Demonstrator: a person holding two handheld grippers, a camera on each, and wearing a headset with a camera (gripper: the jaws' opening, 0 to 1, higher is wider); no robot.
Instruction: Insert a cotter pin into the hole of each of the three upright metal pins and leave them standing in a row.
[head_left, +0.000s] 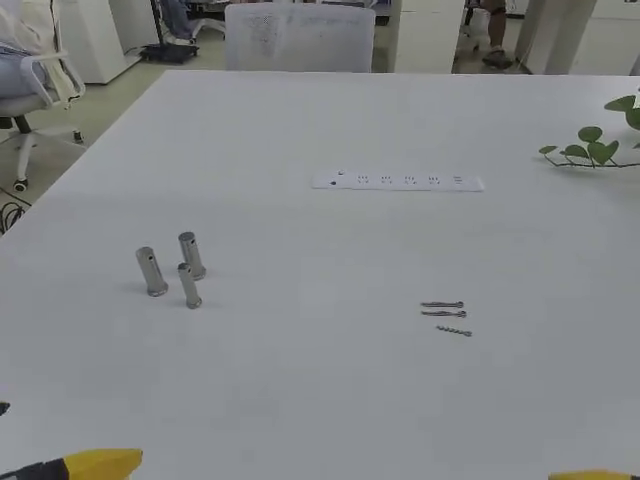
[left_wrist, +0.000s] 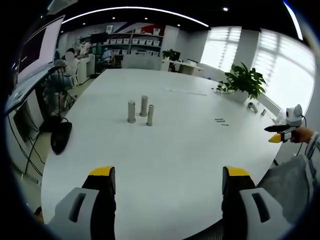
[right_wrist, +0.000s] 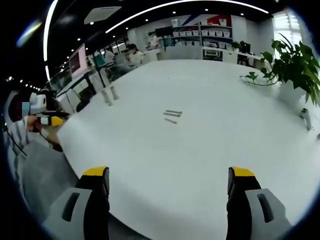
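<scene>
Three upright metal pins (head_left: 172, 269) stand in a tight cluster on the left of the white table (head_left: 320, 380); the same metal pins (left_wrist: 140, 110) appear mid-table in the left gripper view. Three cotter pins (head_left: 445, 314) lie side by side to the right, and these cotter pins (right_wrist: 172, 115) sit ahead of the right gripper. My left gripper (left_wrist: 169, 181) is open over the near table edge, well short of the metal pins. My right gripper (right_wrist: 169, 181) is open too, with nothing between its fingers. A yellow gripper tip (head_left: 95, 462) shows at the bottom left of the head view.
A white power strip (head_left: 398, 181) lies flat at the table's middle back. A leafy plant (head_left: 600, 140) reaches in from the right edge. Office chairs (head_left: 300, 38) stand beyond the far edge and at the left.
</scene>
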